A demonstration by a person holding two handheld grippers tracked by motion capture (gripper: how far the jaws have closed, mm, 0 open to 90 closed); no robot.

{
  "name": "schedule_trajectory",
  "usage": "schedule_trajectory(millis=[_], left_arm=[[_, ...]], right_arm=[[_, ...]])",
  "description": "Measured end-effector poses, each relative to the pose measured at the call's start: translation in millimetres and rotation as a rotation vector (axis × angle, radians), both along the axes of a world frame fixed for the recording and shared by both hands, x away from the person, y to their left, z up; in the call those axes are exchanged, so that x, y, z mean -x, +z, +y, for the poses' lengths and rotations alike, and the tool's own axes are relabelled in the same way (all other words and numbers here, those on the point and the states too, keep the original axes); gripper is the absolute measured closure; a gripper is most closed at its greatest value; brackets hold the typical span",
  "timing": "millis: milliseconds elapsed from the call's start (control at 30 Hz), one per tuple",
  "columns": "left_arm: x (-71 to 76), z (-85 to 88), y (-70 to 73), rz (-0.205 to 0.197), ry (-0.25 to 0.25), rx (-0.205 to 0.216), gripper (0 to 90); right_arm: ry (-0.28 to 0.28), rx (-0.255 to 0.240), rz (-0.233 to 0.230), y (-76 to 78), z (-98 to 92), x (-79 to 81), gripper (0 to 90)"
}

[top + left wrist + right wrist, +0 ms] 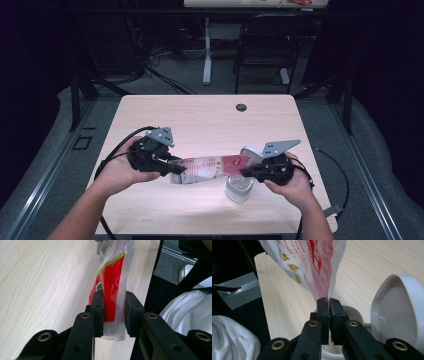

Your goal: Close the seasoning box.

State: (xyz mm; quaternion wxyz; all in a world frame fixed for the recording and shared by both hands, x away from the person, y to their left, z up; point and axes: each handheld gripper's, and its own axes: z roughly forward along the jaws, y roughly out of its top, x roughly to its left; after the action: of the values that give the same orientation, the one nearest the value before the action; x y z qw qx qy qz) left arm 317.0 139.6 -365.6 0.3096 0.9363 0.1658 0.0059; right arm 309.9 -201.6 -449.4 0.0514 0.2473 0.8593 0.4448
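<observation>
A clear plastic bag (210, 167) with red and gold print hangs stretched sideways between my two grippers, a little above the light wooden table (200, 115). My left gripper (172, 167) is shut on its left end; in the left gripper view the bag (112, 282) is pinched between the pads, gripper (113, 312). My right gripper (245, 172) is shut on the other end, and the bag (312, 262) rises from its closed jaws, gripper (329, 302). Below the right gripper stands a clear container (239, 190) with an open white lid (397, 312).
A round cable hole (241, 107) sits near the table's far edge. Beyond the table are a dark chair (265, 45) and a white desk leg (207, 50). Cables trail from both grippers over the table's front corners.
</observation>
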Motion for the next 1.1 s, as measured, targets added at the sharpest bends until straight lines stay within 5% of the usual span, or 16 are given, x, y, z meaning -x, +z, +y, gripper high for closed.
schedule_trajectory(millis=[1100], left_arm=[[-3.1, -18.5, 21.5, -0.008, -0.033, -0.097, 74.5]], right_arm=[[0.007, 0.023, 0.014, -5.8, 3.5, -2.3, 86.8]])
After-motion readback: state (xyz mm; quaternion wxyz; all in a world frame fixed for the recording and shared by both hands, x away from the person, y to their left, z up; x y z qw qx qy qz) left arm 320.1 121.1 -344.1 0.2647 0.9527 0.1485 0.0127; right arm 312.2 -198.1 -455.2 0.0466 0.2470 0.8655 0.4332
